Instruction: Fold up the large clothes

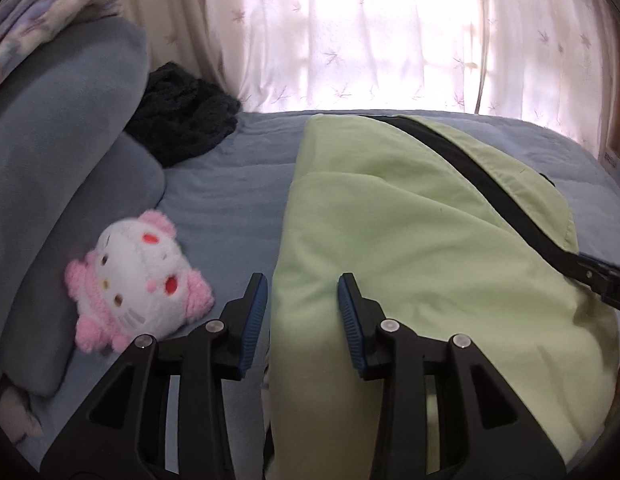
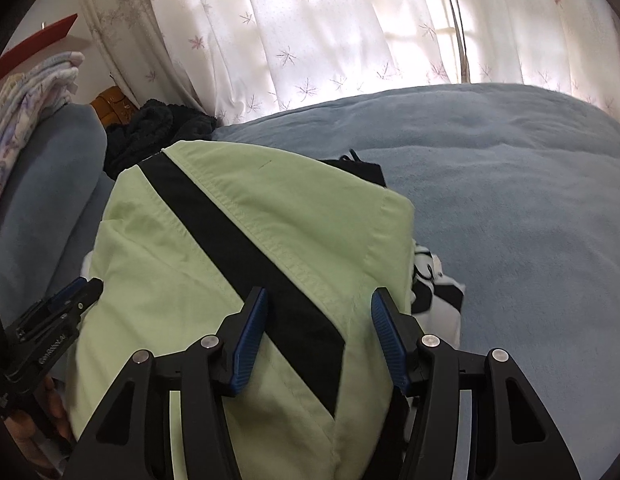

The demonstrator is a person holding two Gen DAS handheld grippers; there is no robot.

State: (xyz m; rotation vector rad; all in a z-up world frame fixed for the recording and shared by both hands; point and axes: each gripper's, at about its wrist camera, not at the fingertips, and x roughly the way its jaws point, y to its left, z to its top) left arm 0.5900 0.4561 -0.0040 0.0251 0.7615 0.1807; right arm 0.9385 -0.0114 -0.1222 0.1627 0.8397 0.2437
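Observation:
A light green garment (image 1: 410, 248) with a black diagonal stripe (image 2: 245, 240) lies folded on the blue bed sheet (image 1: 229, 192). My left gripper (image 1: 301, 300) is shut on the thick left edge of the folded garment (image 2: 181, 280), with the fabric bunched between its blue pads (image 1: 352, 320); it also shows at the left in the right wrist view (image 2: 83, 286). My right gripper (image 2: 318, 312) stands open low over the garment's right fold, one finger on the stripe and one near the edge. The same right gripper (image 1: 602, 276) appears at the garment's right side in the left wrist view.
A pink and white plush toy (image 1: 137, 276) lies left of the garment beside grey-blue pillows (image 1: 61, 152). A dark knit cloth (image 1: 181, 116) sits at the back left. Black and white fabric (image 2: 434, 284) pokes out under the garment. Curtains (image 2: 350, 40) hang behind the bed.

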